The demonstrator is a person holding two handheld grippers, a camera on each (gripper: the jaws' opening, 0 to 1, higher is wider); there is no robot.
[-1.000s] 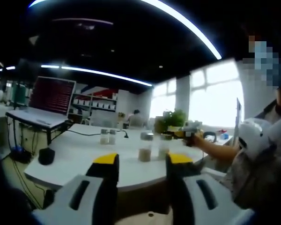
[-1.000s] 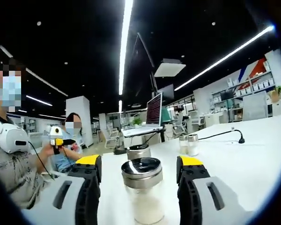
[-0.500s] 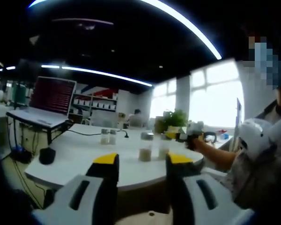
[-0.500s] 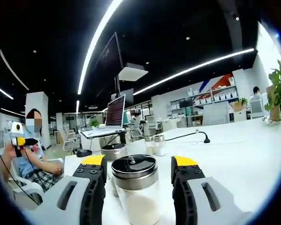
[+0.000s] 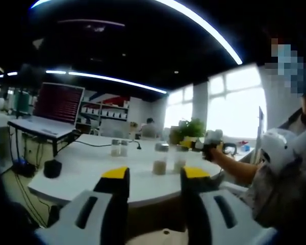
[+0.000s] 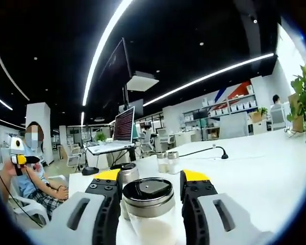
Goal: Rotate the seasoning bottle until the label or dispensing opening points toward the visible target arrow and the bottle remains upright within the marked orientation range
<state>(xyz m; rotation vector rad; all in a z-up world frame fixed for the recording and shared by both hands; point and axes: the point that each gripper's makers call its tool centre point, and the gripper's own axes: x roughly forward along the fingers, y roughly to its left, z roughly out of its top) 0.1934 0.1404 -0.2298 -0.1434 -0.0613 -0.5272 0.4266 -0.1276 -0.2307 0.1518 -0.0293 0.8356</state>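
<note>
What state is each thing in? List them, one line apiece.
Seasoning bottle: upright on the table, metal lid on, white powder inside, between the right gripper's jaws.
Right gripper: jaws against the bottle's sides.
Left gripper: open, empty, held short of the table.
Second bottle: upright, lidded, just behind.
Shaker pair: upright, side by side.
Laptop: open, screen lit.
</note>
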